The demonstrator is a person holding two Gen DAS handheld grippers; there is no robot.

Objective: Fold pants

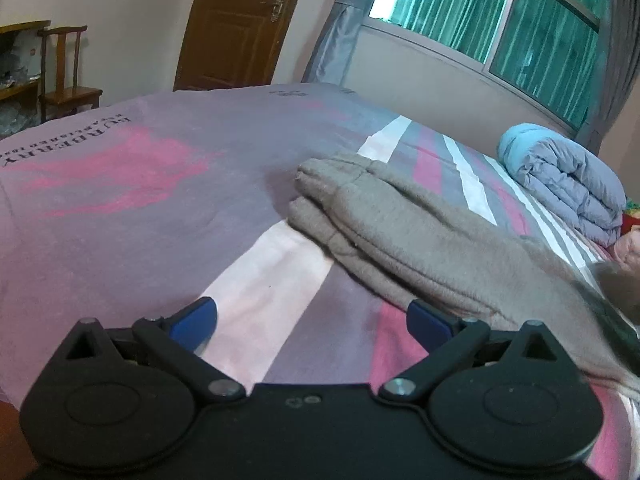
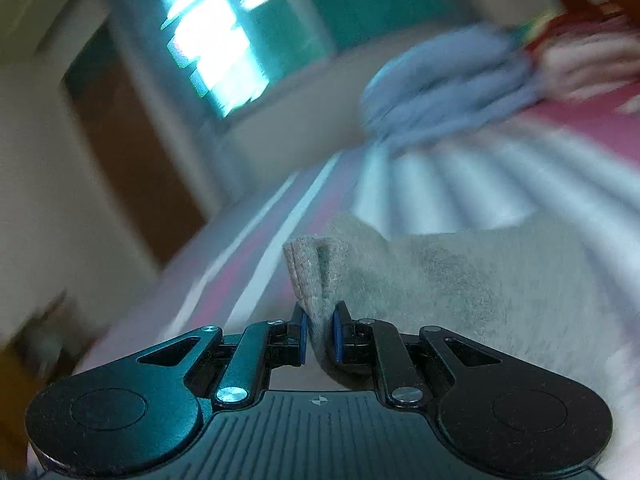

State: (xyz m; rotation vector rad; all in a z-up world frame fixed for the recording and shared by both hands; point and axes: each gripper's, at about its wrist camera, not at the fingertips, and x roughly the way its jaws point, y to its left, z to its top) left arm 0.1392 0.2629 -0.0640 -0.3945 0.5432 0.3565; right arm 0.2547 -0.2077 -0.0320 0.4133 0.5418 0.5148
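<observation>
Grey fleece pants lie on the bed, folded lengthwise into a long stack that runs from the middle toward the right. My left gripper is open and empty, low over the sheet just left of the pants' near edge. My right gripper is shut on an edge of the pants and holds that corner up off the bed. The right wrist view is blurred by motion.
The bed sheet is purple with pink and white stripes. A rolled blue-grey quilt lies at the far right by the window wall, also blurred in the right wrist view. A wooden chair and door stand beyond the bed.
</observation>
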